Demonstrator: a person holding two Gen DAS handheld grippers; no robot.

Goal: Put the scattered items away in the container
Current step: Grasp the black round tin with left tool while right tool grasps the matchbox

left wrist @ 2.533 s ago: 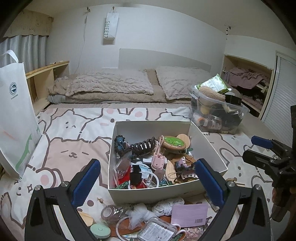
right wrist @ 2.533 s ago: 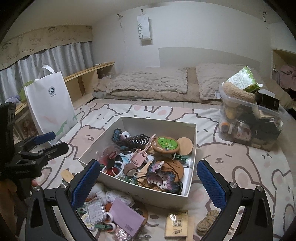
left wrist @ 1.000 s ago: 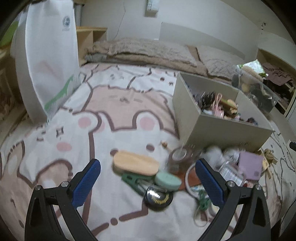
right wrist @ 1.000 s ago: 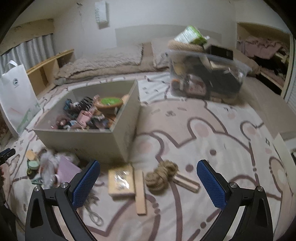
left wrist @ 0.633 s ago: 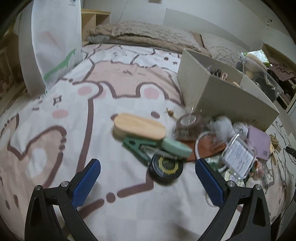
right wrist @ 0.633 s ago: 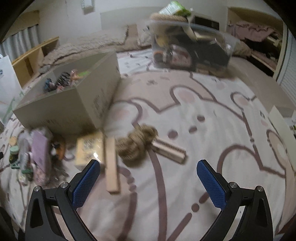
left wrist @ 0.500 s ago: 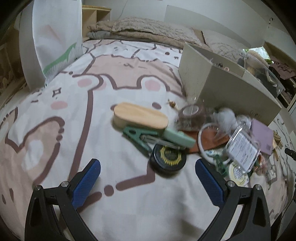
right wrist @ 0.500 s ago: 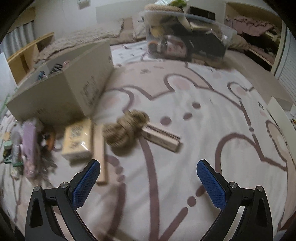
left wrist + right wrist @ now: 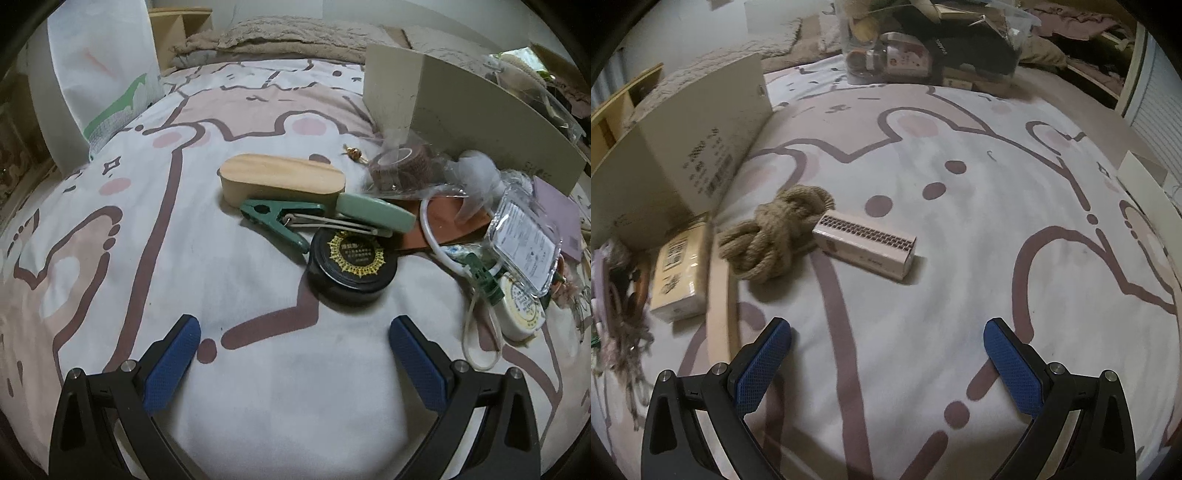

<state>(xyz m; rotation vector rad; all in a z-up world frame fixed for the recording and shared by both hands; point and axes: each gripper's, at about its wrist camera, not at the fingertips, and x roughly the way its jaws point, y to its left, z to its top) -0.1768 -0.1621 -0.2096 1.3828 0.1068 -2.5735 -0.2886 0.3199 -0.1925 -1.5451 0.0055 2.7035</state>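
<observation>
The beige cardboard box (image 9: 461,107) stands on the bear-print bedspread; it also shows in the right wrist view (image 9: 683,147). My left gripper (image 9: 295,354) is open and empty, low over the bed, just short of a black round tin (image 9: 352,266), a green clip (image 9: 277,221), a mint-green case (image 9: 373,210) and an oval wooden box (image 9: 280,181). My right gripper (image 9: 886,354) is open and empty, short of a pink ribbed block (image 9: 864,243) and a coiled rope bundle (image 9: 775,232).
A tape roll (image 9: 402,166), clear plastic case (image 9: 524,243), white ring cord (image 9: 476,295) and lilac card (image 9: 557,218) lie by the box. A white tote bag (image 9: 99,74) stands left. A yellow packet (image 9: 679,269) and wooden stick (image 9: 718,302) lie left. A clear storage bin (image 9: 931,44) stands behind.
Both grippers have dropped low toward the bed and moved closer to the loose items; the left nears the tin and clip, the right nears the rope and pink block. Both stayed open.
</observation>
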